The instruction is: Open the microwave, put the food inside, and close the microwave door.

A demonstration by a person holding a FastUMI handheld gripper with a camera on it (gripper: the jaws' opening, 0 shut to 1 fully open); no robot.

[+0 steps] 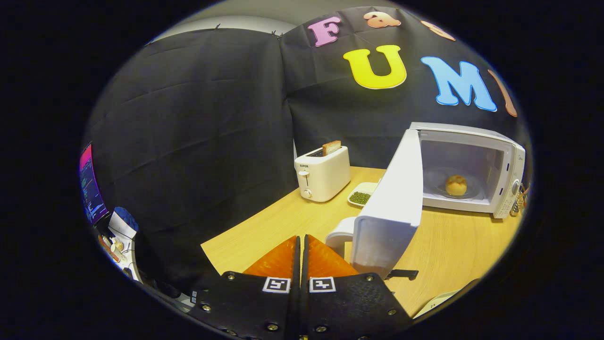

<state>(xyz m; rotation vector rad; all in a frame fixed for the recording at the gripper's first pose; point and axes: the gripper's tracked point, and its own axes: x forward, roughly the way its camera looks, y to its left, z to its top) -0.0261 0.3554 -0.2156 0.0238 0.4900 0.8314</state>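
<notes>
the gripper [302, 245], with its two orange wedge-shaped fingers [278, 259] on black plates, is pointing forward and slightly down over the near edge of the light wooden table [453, 255], its jaws lying together with nothing between them, only a thin dark seam showing. just ahead and to the right of the fingertips, the white microwave door [394, 198] is standing swung wide open, its handle end nearest the fingers. beyond it, the white box-shaped microwave [476, 167] is sitting with its cavity exposed, and the round golden bun [456, 185] is resting inside on the glass turntable plate. a cream two-slot toaster [323, 174] holding a slice of toast is standing farther back, with a small white dish of green beans [361, 194] beside it.
</notes>
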